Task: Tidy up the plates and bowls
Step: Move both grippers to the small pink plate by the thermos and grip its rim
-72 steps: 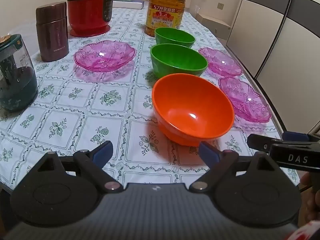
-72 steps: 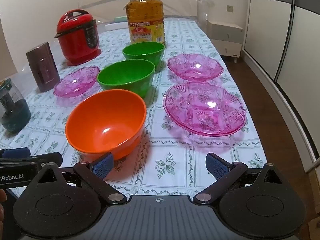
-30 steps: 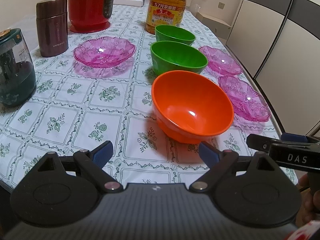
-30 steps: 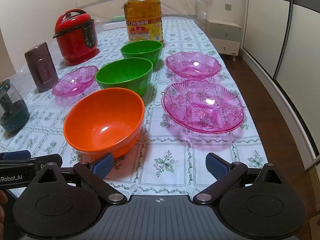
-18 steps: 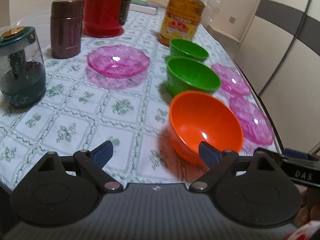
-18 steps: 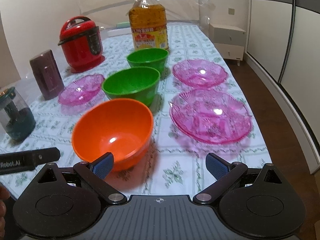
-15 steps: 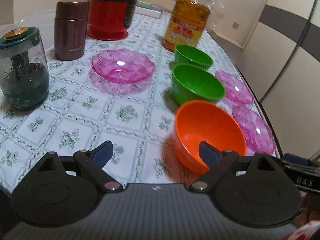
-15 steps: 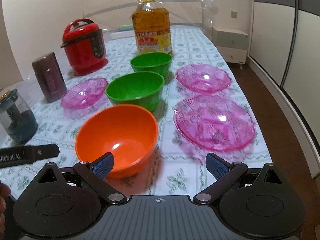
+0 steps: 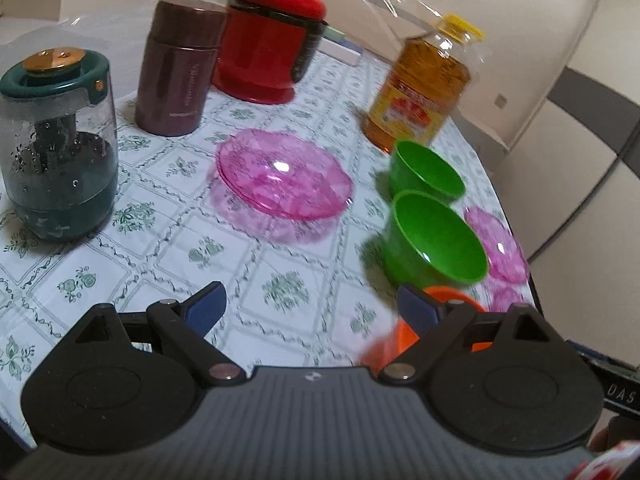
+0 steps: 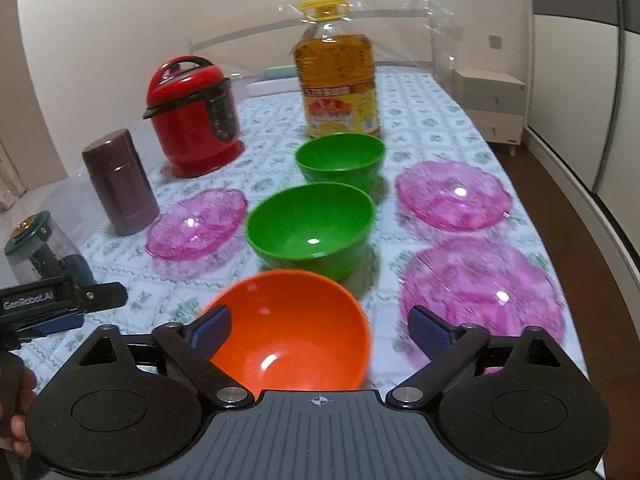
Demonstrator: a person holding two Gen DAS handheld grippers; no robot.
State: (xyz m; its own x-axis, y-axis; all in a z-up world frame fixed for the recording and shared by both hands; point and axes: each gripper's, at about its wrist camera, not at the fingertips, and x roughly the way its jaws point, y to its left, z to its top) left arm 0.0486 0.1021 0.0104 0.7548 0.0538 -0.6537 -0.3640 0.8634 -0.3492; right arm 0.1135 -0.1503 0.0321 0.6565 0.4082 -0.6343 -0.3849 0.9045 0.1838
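Down the table's middle stand an orange bowl (image 10: 296, 320), a large green bowl (image 10: 310, 228) and a smaller green bowl (image 10: 340, 158). Pink glass plates lie at the left (image 10: 196, 222), far right (image 10: 454, 194) and near right (image 10: 480, 284). My right gripper (image 10: 320, 330) is over the orange bowl with its jaws closing. The bowl shows between the fingers, the left pad at its rim, and no pad presses on it. My left gripper (image 9: 312, 308) is open over bare tablecloth, tilted, facing the left pink plate (image 9: 280, 178). The orange bowl (image 9: 396, 344) peeks out behind its right finger.
A red cooker (image 10: 192, 124), a maroon flask (image 10: 120, 184), an oil bottle (image 10: 336, 80) and a green-lidded jar (image 9: 60, 148) stand along the back and left. The table's right edge (image 10: 560, 264) drops to a wooden floor beside wardrobe doors.
The left wrist view has swung left and rolled, so the orange bowl slid behind its right finger. The right gripper came forward over the orange bowl, and its fingers drew in slightly.
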